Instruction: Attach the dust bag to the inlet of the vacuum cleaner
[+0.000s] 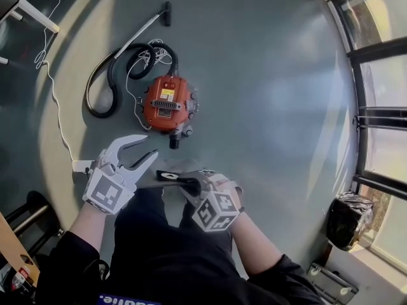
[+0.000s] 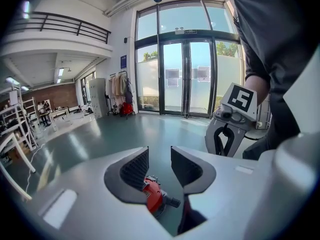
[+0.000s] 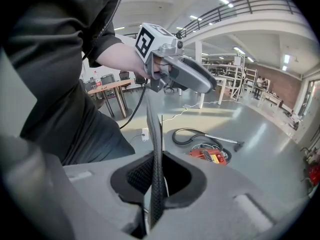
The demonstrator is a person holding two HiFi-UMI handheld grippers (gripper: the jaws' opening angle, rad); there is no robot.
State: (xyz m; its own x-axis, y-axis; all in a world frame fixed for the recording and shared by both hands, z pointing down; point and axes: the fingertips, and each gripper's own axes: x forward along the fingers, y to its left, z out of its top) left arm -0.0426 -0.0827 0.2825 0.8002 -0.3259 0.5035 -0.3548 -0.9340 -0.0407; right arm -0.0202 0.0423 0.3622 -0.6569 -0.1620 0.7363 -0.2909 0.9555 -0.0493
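The red vacuum cleaner (image 1: 166, 103) sits on the grey floor with its black hose (image 1: 114, 75) coiled to the left and its short black inlet stub (image 1: 173, 142) pointing toward me. My left gripper (image 1: 147, 147) hangs just short of it, open and empty; in the left gripper view the vacuum cleaner (image 2: 152, 195) shows between the spread jaws. My right gripper (image 1: 191, 183) is shut on the dust bag (image 1: 170, 176), a flat dark piece held level at knee height. In the right gripper view the dust bag (image 3: 155, 149) stands edge-on between the pads.
A white cable (image 1: 54, 100) runs to a socket block (image 1: 81, 165) left of my left gripper. White table legs (image 1: 32, 11) stand at top left, a black sack (image 1: 348, 218) at right by the glass wall (image 1: 381, 75). Open grey floor surrounds the vacuum.
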